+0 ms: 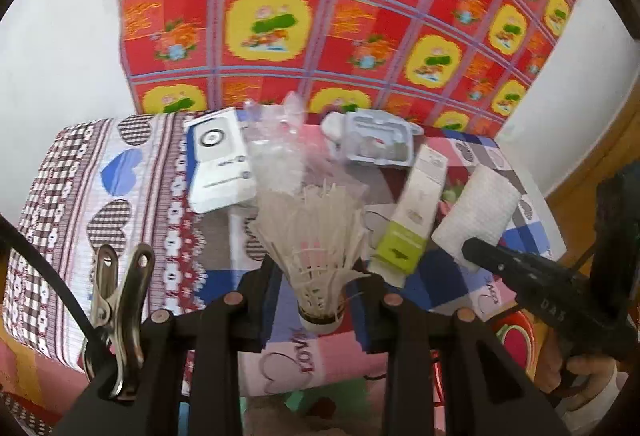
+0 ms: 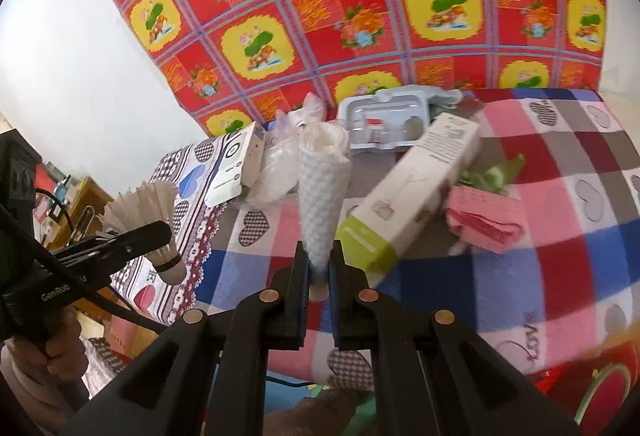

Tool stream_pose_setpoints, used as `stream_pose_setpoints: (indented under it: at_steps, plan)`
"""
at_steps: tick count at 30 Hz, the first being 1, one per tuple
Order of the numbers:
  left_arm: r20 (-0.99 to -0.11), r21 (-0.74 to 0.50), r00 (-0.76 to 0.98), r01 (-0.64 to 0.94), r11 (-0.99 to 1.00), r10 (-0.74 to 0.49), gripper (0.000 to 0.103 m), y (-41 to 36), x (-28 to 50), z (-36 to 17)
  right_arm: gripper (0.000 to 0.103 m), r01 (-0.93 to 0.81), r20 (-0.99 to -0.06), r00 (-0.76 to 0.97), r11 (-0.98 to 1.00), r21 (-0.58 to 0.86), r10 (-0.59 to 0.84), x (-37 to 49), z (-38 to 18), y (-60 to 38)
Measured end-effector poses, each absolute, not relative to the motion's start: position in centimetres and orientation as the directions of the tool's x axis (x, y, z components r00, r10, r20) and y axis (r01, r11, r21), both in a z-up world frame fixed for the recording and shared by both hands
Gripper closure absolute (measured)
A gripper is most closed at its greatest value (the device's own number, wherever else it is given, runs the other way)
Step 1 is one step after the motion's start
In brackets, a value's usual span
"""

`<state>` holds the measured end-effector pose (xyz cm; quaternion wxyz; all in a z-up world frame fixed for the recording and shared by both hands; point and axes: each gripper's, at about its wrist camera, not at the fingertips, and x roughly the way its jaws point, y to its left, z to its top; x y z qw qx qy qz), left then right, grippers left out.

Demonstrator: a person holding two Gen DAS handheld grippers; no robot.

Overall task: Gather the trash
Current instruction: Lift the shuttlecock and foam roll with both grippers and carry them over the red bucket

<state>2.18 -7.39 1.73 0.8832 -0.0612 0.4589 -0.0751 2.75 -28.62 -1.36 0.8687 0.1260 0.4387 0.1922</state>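
Between the left gripper's (image 1: 320, 300) pads sits a white feather shuttlecock (image 1: 316, 248), clamped low near its cork base with the feathers fanning forward. The right gripper (image 2: 319, 268) is pinched nearly together on the narrow end of a white foam net sleeve (image 2: 322, 196), which stands up from the jaws like a cone. Both pieces of trash are held over the near edge of the tabletop (image 2: 560, 236), which is covered in a heart-patterned checked cloth. Left on it are a long carton with a green end (image 2: 404, 196), a white box (image 1: 220, 160), crumpled clear plastic (image 1: 276, 156), a grey moulded tray (image 2: 388, 116) and a pink folded bag (image 2: 484, 216).

Judging from the grips, the shuttlecock's rounded base could slip or swivel if the gripper tilts sharply. The foam sleeve is soft and held only by its tip, so a quick swing might pull it free. No bin is visible, so where the items go cannot be told.
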Motion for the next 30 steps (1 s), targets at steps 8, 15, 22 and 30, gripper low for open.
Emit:
stream_pose_setpoints:
  at_steps: [8, 15, 22, 30]
  plan:
    - [-0.792, -0.189, 0.556, 0.167, 0.968, -0.25, 0.071, -12.3, 1.1, 2.4, 0.093, -0.167, -0.683, 0.598, 0.899, 0.404, 0.418, -0.3, -0.4, -33.3]
    - [-0.793, -0.165, 0.545, 0.238, 0.957, -0.272, 0.071, -16.9, 0.3, 2.9, 0.093, -0.118, -0.669, 0.636, 0.905, 0.409, 0.385, -2.7, 0.0, -36.7]
    - [-0.787, -0.153, 0.542, 0.29, 0.945, -0.294, 0.071, -20.3, -0.5, 3.3, 0.093, -0.085, -0.666, 0.656, 0.912, 0.402, 0.355, -4.8, 0.3, -39.2]
    - [-0.794, -0.144, 0.516, 0.353, 0.925, -0.321, 0.071, -23.5, -0.9, 3.5, 0.093, -0.044, -0.669, 0.675, 0.921, 0.387, 0.313, -6.8, 0.8, -41.1]
